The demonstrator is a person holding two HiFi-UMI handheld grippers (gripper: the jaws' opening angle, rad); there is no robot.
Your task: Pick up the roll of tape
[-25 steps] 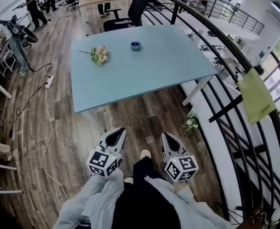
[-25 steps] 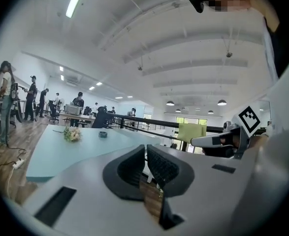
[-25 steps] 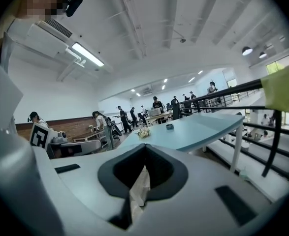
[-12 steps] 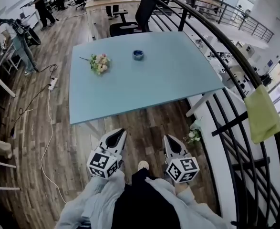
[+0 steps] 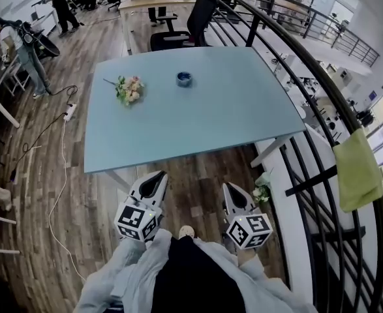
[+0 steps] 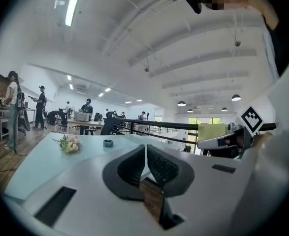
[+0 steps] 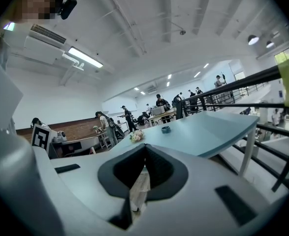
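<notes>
A pale blue table (image 5: 211, 116) fills the office floor beside a curved black railing (image 5: 321, 93), and the job on it has not begun. The left gripper (image 5: 156, 177) and the right gripper (image 5: 231, 189) both hang short of the table's near edge, each claw pressed together on nothing. The roll of tape (image 5: 184, 78) sits well apart from them, close to the middle of the far edge, with a small bunch of flowers (image 5: 127, 90) toward the far left corner.

The likely trouble is reach. A stretch across the whole top with the jaws unopened could knock the low roll and slide it toward the far edge, or brush the flowers.

The roll shows only as a tiny blue spot, so its width and hollow cannot be judged. Sleeves cover both handles.
</notes>
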